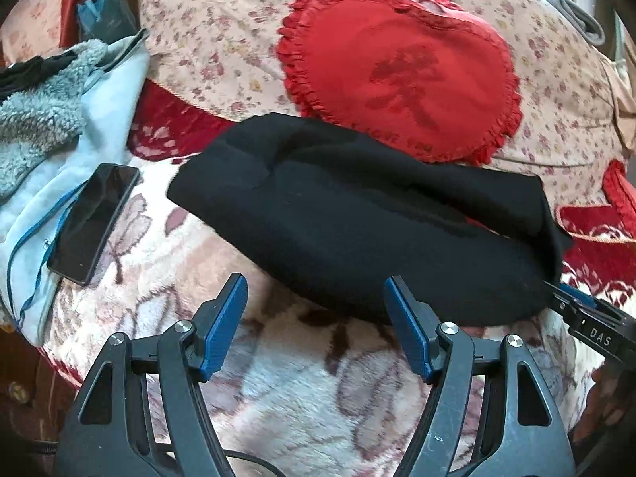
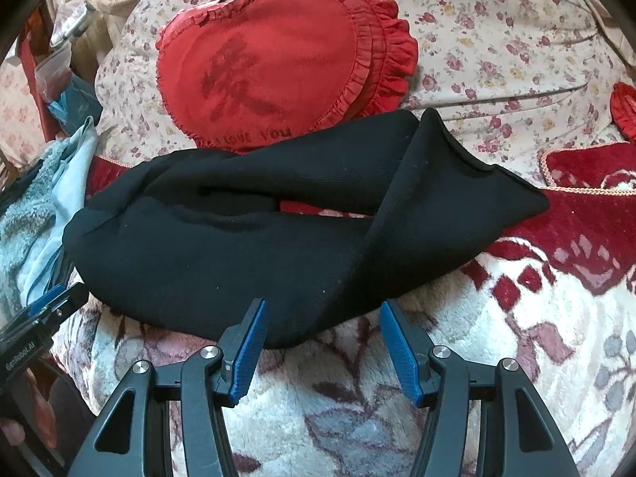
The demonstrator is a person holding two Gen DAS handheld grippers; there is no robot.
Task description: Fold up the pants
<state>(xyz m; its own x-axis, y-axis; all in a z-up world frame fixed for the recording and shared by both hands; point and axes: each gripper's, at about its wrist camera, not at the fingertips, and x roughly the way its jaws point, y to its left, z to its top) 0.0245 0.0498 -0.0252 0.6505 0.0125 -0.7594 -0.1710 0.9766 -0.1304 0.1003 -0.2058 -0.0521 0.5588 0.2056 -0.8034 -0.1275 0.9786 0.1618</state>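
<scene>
The black pants (image 1: 357, 214) lie in a loosely folded bundle across the fleece blanket, with one end turned over at the right in the right wrist view (image 2: 246, 238). My left gripper (image 1: 316, 290) is open and empty, just before the bundle's near edge. My right gripper (image 2: 322, 314) is open and empty, its fingertips at the near edge of the pants. The right gripper's tip also shows at the right edge of the left wrist view (image 1: 588, 314). The left gripper's tip shows at the left edge of the right wrist view (image 2: 43, 310).
A red heart-shaped pillow (image 1: 401, 71) lies on a floral quilt (image 1: 222, 39) just behind the pants. A black phone (image 1: 93, 222) rests on a light blue garment (image 1: 107, 119) at the left, beside grey fleece (image 1: 39, 115). The flowered fleece blanket (image 2: 516, 338) covers the bed.
</scene>
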